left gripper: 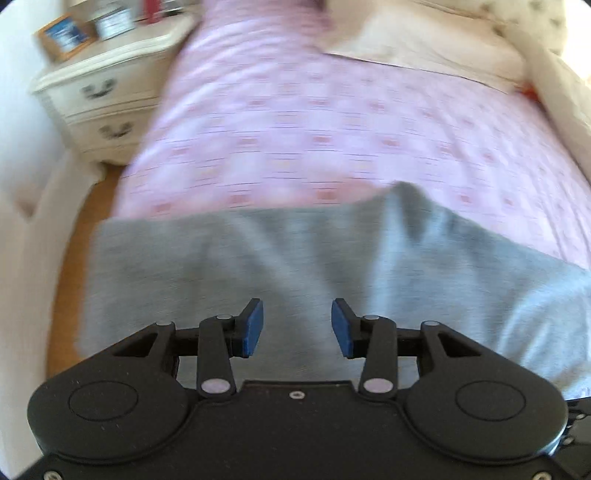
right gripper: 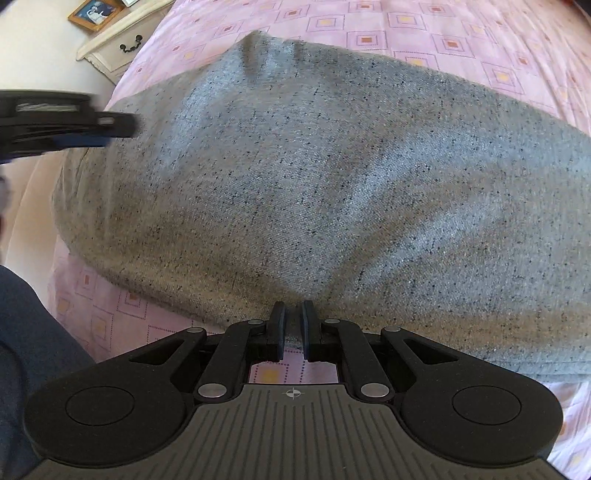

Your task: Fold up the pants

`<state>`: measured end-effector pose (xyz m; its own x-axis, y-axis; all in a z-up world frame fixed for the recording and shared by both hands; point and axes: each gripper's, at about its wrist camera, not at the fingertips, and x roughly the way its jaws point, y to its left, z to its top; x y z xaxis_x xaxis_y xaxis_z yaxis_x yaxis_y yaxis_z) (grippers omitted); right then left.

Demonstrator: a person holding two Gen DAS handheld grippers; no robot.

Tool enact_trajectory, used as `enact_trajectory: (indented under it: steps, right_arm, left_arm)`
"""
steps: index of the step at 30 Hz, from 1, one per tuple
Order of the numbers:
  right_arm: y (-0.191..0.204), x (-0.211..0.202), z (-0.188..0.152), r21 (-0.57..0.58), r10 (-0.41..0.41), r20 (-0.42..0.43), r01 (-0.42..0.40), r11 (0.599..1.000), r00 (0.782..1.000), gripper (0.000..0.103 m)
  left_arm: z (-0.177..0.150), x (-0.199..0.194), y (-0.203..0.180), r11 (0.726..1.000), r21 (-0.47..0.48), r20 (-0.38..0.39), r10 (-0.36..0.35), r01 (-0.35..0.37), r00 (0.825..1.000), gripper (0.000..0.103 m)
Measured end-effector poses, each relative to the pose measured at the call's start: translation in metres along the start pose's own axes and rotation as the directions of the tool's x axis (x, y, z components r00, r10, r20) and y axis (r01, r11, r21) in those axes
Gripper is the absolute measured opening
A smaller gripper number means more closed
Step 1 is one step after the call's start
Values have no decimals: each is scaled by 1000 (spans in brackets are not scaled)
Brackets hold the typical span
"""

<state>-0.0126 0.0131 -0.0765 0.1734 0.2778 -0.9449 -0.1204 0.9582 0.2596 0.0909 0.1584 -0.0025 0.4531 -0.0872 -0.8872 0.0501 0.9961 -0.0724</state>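
Grey speckled pants (right gripper: 314,177) lie spread across a bed with a pink patterned cover (right gripper: 443,33). In the left wrist view the pants (left gripper: 277,266) fill the lower half, blurred. My left gripper (left gripper: 297,326) is open and empty, hovering over the grey fabric. It also shows in the right wrist view (right gripper: 66,122) at the pants' left edge. My right gripper (right gripper: 293,325) is shut on the near edge of the pants, with the fabric pinched between the blue pads.
A cream nightstand (left gripper: 92,96) with drawers and a framed photo (left gripper: 64,35) stands left of the bed. A pale pillow (left gripper: 424,48) lies at the head of the bed. Wooden floor (left gripper: 74,258) runs along the bed's left side. Someone's dark trouser leg (right gripper: 26,350) is at lower left.
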Motion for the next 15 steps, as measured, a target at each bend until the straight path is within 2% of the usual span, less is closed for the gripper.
enact_trajectory:
  steps: [3,5,6,7,9,11,13,14,15]
  right_arm:
    - [-6,-6,-2,6,13,1,-13,1000,1000,10]
    - [-8,-11,0,6,38,-1,-38,999,999,11]
    - [-11,-16,2,11,62,10,-62,998,998,11]
    - [-13,-22,7,9,83,35,-84,996,996,11]
    - [-15,-41,20,-25,92,133,-89,996,987,11]
    - [-16,-58,39,-68,80,255,-65,996,964,11]
    - [-16,-67,59,-122,89,374,-46,991,923,22]
    - [-16,-68,69,-155,101,431,-37,987,897,30]
    - [-15,-65,80,-189,115,474,-27,982,873,31]
  left_arm:
    - [-5,19,-24,998,64,-13,-24,25,1000,52]
    - [-11,29,-30,994,105,-52,14,-8,999,52]
    - [-18,38,-32,990,138,-94,55,-42,994,53]
    - [-21,43,-31,985,160,-125,84,-63,989,53]
    - [-26,35,-28,985,162,-109,79,-61,991,57]
    - [-27,34,-24,989,137,-127,63,-46,990,59]
    - [-25,36,-21,994,105,-127,46,-32,991,62]
    - [-24,37,-19,995,98,-126,37,-25,991,64]
    - [-24,39,-19,995,96,-122,36,-24,992,64]
